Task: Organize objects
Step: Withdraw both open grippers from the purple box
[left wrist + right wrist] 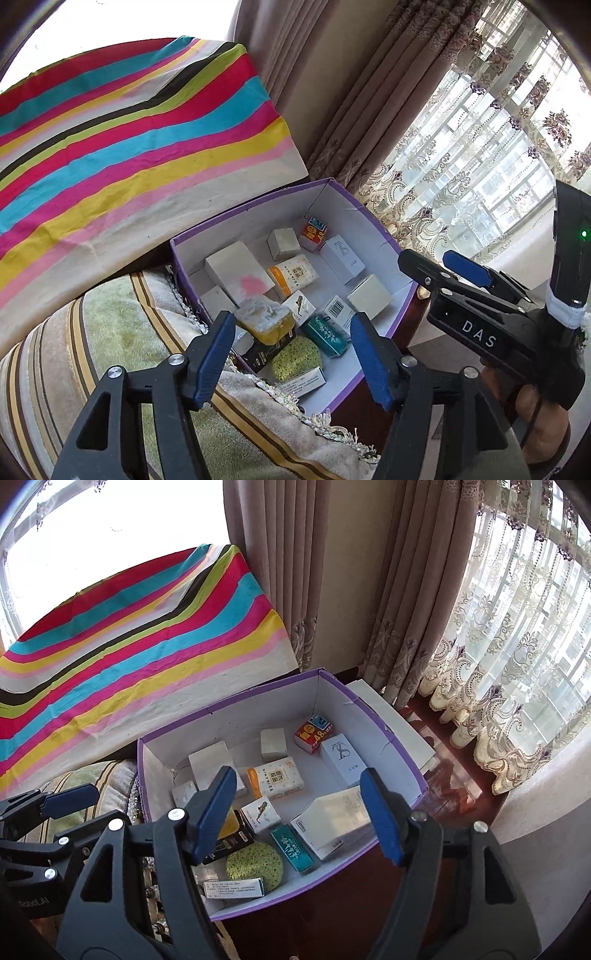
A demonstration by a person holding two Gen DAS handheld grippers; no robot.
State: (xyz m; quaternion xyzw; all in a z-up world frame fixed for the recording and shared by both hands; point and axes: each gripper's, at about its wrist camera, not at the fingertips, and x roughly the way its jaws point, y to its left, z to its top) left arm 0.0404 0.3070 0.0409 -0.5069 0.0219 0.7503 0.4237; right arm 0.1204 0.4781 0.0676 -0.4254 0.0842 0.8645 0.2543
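A purple-rimmed cardboard box [258, 218] [240, 716] with a white inside holds several small packets. My left gripper [293, 356] hovers open over its near end; a yellow block with a fuzzy white top [264, 321] lies between and beyond the pads, untouched, on a black box. My right gripper [299, 816] is open over the box's near right part. A blurred white carton [332, 819] sits between its pads, close to the right one and far from the left. Each gripper shows in the other's view: the right [432, 264], the left [55, 819].
In the box lie an orange tissue pack [275, 777], a red packet [314, 731], a tall white carton [341, 760], a green packet [293, 847] and a green sponge [255, 864]. A striped cloth [129, 147] lies behind, a striped cushion [110, 332] left, curtains [498, 701] right.
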